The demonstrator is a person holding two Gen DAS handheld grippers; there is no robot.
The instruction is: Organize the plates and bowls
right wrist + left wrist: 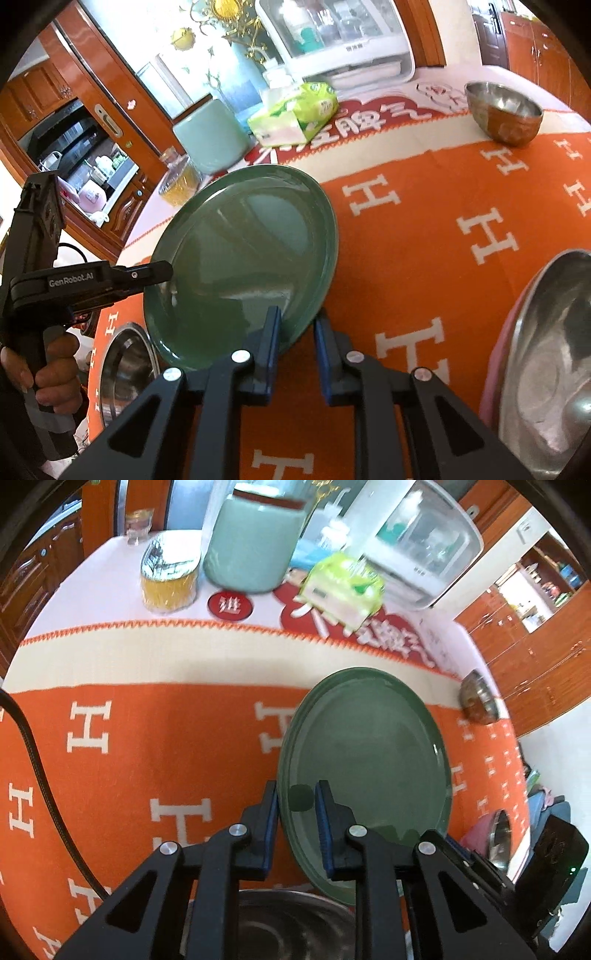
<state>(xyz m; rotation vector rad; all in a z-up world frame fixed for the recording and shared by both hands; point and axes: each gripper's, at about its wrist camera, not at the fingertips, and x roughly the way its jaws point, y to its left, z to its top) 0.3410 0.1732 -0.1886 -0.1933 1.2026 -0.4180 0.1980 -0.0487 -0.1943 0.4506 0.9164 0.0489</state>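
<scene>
Both black two-finger grippers pinch the round green glazed plate (240,254) by opposite rims, left gripper (295,801) and right gripper (297,325), plate tilted between them.

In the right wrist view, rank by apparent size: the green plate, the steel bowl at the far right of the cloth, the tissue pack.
1. green plate, by far the largest, though it is nearest the camera.
2 and 3. steel bowl and tissue pack look about alike; both sit far back, so I would not rank them.
</scene>
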